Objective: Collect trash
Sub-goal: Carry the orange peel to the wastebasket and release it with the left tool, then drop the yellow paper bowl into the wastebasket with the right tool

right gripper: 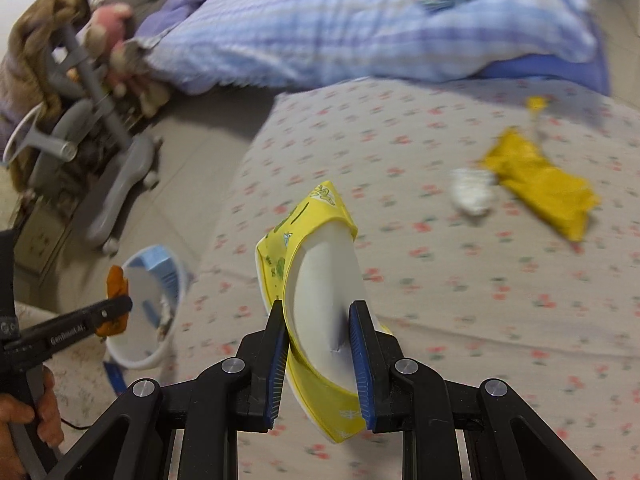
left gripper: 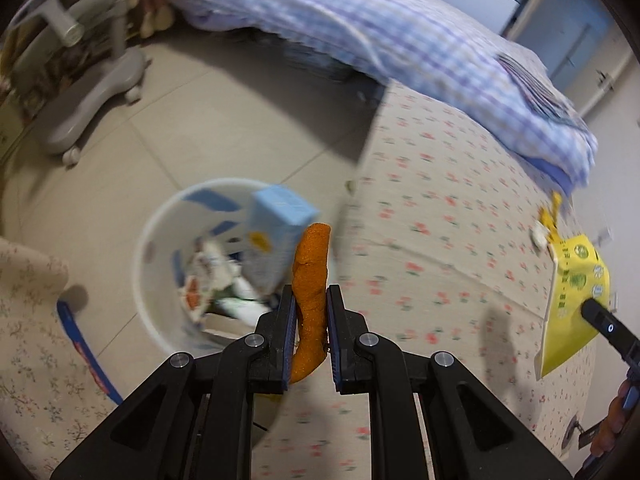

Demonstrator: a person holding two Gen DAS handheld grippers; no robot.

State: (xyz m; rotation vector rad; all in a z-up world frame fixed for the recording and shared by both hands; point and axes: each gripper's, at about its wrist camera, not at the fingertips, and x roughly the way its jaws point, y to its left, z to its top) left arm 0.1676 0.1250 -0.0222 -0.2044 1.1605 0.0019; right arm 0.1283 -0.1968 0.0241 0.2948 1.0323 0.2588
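My left gripper (left gripper: 311, 300) is shut on a long orange peel (left gripper: 310, 280) and holds it in the air by the near rim of a white trash bin (left gripper: 148, 264). The bin stands on the floor beside the bed and holds a light blue carton (left gripper: 276, 236) and other scraps. My right gripper (right gripper: 320, 312) is shut on a yellow paper packet (right gripper: 316, 264) with a white inside, held above the flowered bedsheet (right gripper: 440, 300). The packet also shows in the left wrist view (left gripper: 572, 300). On the bed lie a crumpled yellow wrapper (right gripper: 540, 188) and a white crumpled tissue (right gripper: 472, 192).
A blue checked quilt (left gripper: 360, 28) is heaped at the head of the bed. A grey wheeled chair base (left gripper: 92, 96) stands on the tiled floor at the left, with stuffed toys (right gripper: 116, 36) behind it. A blue strap (left gripper: 84, 348) lies by a floral cloth at lower left.
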